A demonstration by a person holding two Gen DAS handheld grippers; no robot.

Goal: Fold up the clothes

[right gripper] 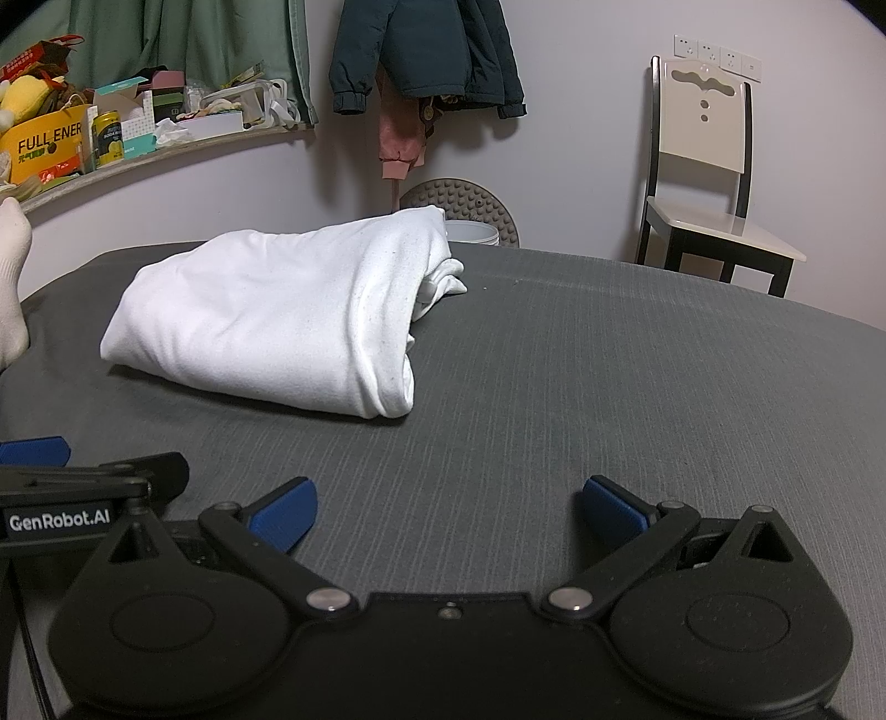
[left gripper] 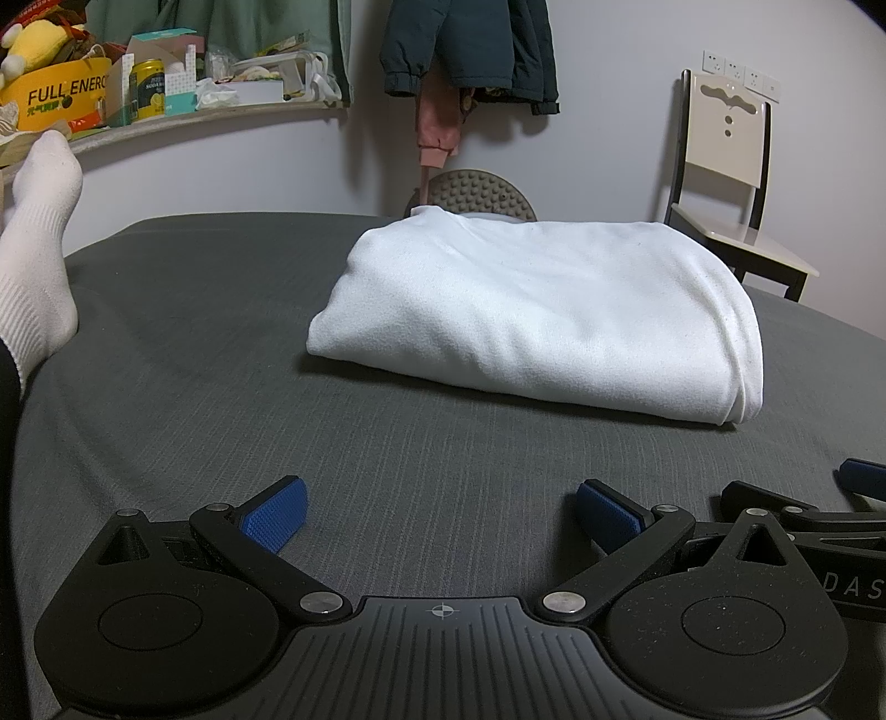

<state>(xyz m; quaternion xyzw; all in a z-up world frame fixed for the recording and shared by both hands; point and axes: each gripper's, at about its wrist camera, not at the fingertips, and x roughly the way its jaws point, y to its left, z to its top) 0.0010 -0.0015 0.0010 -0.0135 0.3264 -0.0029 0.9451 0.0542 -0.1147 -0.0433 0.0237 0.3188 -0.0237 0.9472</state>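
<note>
A white garment (left gripper: 531,310) lies folded into a thick bundle on the grey bed surface (left gripper: 221,360); in the right wrist view the same garment (right gripper: 277,321) sits left of centre with loose ends at its far right end. My left gripper (left gripper: 443,512) rests low near the front edge, open, blue pads wide apart, nothing between them. My right gripper (right gripper: 448,512) is likewise open and empty, well short of the garment. Each gripper shows at the edge of the other's view.
A person's foot in a white sock (left gripper: 39,243) rests on the bed at the left. A cluttered shelf (left gripper: 166,119) runs along the wall. Jackets (left gripper: 470,50) hang behind, a chair (left gripper: 725,183) stands at the right, and a studded round disc (right gripper: 459,207) leans behind the bed.
</note>
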